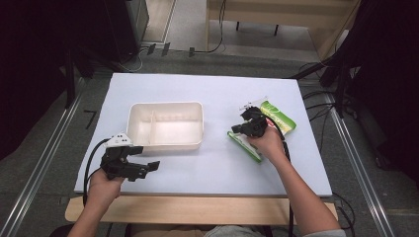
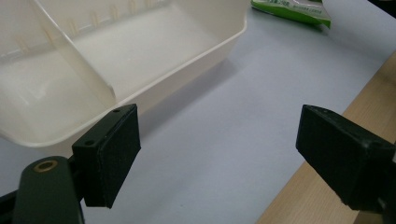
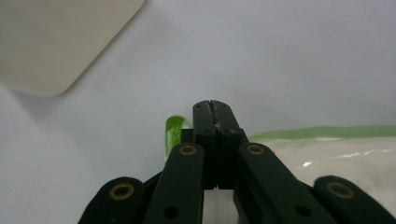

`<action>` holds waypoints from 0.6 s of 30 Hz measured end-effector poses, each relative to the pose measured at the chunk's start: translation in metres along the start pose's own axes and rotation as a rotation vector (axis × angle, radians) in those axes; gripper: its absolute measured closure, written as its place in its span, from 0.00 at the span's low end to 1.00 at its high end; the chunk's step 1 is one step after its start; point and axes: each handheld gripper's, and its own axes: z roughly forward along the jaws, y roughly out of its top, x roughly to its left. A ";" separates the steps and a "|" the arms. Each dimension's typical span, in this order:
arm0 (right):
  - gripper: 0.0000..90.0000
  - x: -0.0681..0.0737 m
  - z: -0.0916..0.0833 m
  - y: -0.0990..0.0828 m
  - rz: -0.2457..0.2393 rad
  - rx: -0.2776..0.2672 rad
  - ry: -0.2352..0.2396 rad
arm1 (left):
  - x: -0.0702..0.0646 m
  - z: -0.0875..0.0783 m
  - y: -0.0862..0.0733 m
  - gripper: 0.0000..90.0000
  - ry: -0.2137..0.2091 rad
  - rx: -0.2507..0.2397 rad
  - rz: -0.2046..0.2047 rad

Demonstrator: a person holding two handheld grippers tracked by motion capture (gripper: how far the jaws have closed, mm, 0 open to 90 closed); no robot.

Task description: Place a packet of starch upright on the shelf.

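The right tool (image 1: pixel 245 126), jaws pressed together on the edge of a green packet (image 1: pixel 244 144), sits near the bench's (image 1: pixel 207 168) right edge; the packet's long axis runs toward the front edge. The white divided tray (image 1: pixel 165 143) lies leftward at mid-bench, nearer the left tool (image 1: pixel 148 167), which is spread and empty.

We note a white divided bin (image 1: pixel 166 125) on the pale tabletop (image 1: pixel 207 89), grey floor (image 1: pixel 44 148) and cables (image 1: pixel 316 106) around.

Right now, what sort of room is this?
Probably a lab recording station: a white table between dark curtains, floor cables, and a person holding cabled grippers beside a tray.
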 end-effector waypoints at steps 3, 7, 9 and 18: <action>1.00 -0.004 0.004 0.004 0.022 0.005 -0.011 | 0.000 0.001 0.000 0.16 0.003 0.003 0.001; 1.00 -0.006 0.016 0.004 0.042 0.052 -0.014 | 0.001 -0.001 0.000 0.16 0.000 0.003 0.004; 1.00 -0.001 0.017 0.005 0.031 0.074 -0.016 | 0.001 -0.001 0.000 0.16 0.003 0.006 0.001; 1.00 0.009 0.011 -0.006 -0.026 0.105 0.046 | 0.001 -0.002 -0.001 0.16 0.004 -0.007 -0.006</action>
